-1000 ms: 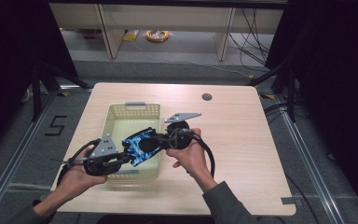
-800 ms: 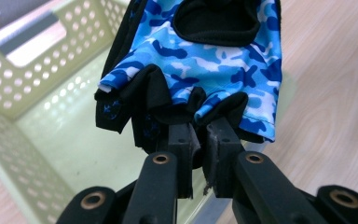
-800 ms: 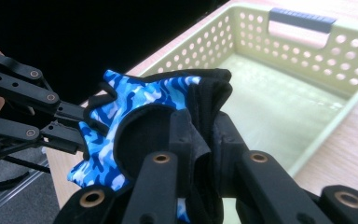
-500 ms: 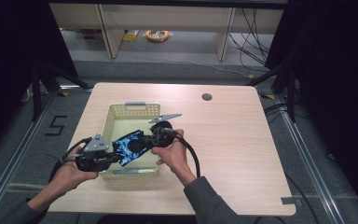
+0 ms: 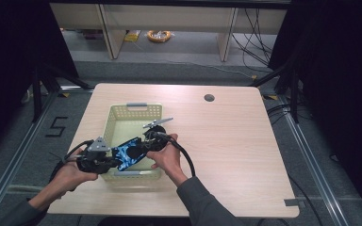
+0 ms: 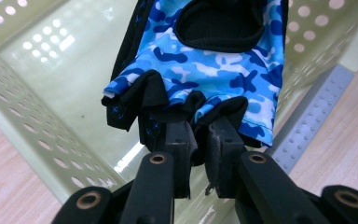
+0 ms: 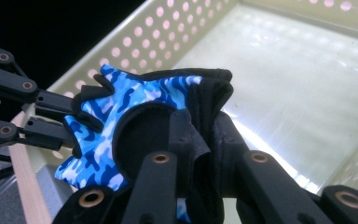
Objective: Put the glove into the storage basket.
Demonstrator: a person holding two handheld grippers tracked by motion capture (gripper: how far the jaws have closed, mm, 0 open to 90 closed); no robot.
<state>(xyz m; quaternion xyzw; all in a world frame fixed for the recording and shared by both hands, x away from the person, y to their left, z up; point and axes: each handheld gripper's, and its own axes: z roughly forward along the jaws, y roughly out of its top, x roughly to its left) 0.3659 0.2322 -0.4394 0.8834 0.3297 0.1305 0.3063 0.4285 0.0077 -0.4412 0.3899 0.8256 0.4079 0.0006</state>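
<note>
We see a pale wooden worktop (image 5: 226,141) with a round dark hole (image 5: 209,98) near its far edge, and on its left half a pale yellow basket (image 5: 122,115) with perforated walls and grey handles at the near and far ends. Two forearms come in from the bottom edge, each hand wrapped around a black gripper with a cable trailing back. Between the two, held over the near part of the basket, is a fingerless glove (image 5: 128,151) in blue camouflage with black trim, stretched from lower left to upper right. The left gripper (image 5: 114,161) has its jaws pinching the black finger-end of the glove; in the left gripper view the fabric (image 6: 209,70) bunches between the two jaws, with the basket floor below it. The right gripper (image 5: 143,141) has its jaws pinching the black cuff end; in the right gripper view the folded edge (image 7: 205,107) sits clamped between them, the basket (image 7: 279,84) lies beyond, and the left gripper's jaws grip the far side.
</note>
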